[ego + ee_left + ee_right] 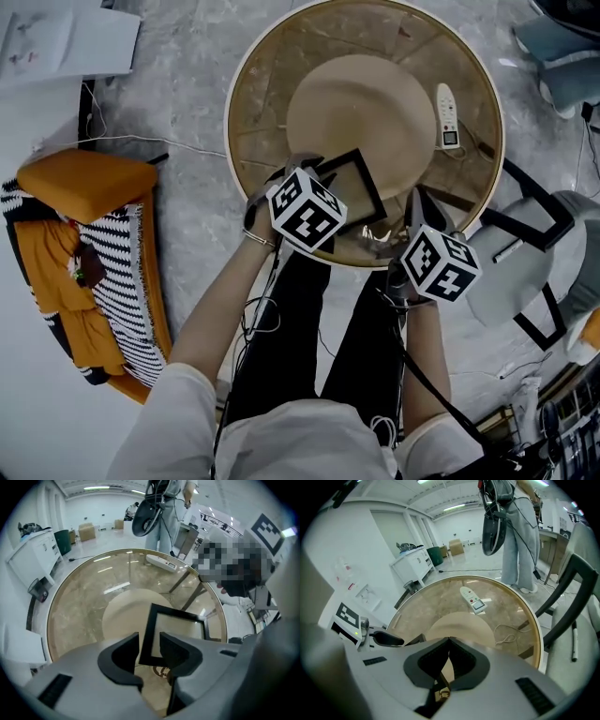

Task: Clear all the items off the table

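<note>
The step in hand looks like picking the picture frame (178, 613) up off the table (262, 94), with nothing cleared yet as far as these views reach. The left tongs (149, 643) point steeply down at the near edge of the table, about half open, and the frame's left bar stands between the two pads. There is a gap on at least one side, so the pads straddle the bar and do not pinch it. The right tongs (449, 641) hang just beside them, shut tip to tip with nothing in them.

The next move, as I judge it, calls for closing squarely on that thin bar and lifting straight up. The bar is narrow and the glass under it is slick, so a skewed pinch could let the frame twist or slide.

The frame is a slim black rectangle with a clear pane; the table shows through it. It sits near the person's edge of the round glass table, partly over a beige disc (361, 108) at the middle (a mat or the base under the glass, I cannot tell). Whether it lies fully flat is unclear. Further off to the right lie a thin white cable (508, 632) and, beyond it, a white remote (448, 114), both yet to be cleared.
</note>
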A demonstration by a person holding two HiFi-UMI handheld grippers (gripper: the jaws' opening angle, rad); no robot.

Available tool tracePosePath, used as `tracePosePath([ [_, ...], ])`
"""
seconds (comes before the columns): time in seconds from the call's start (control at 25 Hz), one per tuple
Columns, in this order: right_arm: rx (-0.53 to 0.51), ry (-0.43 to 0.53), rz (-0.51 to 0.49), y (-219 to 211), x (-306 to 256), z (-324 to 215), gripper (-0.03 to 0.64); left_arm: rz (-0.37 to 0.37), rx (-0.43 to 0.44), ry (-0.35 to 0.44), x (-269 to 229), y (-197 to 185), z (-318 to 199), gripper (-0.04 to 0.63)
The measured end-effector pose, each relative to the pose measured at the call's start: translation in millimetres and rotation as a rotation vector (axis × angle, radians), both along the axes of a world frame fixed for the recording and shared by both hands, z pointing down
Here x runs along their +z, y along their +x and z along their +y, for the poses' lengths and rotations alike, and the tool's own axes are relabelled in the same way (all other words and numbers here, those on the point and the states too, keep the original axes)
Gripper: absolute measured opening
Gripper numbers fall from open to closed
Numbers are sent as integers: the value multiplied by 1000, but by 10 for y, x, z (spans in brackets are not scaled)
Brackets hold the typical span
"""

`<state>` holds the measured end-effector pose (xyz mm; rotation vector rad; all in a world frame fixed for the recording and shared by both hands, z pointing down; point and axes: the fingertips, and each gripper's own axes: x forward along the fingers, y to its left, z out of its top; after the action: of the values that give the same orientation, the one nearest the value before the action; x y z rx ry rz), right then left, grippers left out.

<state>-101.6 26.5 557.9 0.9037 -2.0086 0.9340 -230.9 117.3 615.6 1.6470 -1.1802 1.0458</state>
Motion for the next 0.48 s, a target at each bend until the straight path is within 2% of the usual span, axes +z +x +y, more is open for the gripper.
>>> tracePosePath([
  [0.24,25,-9,1,19,66,3,23,33,90,-56,154,14,-20,140],
  [0.48,34,-16,-4,48,57,30,23,144,103,-138,171,51,10,109],
])
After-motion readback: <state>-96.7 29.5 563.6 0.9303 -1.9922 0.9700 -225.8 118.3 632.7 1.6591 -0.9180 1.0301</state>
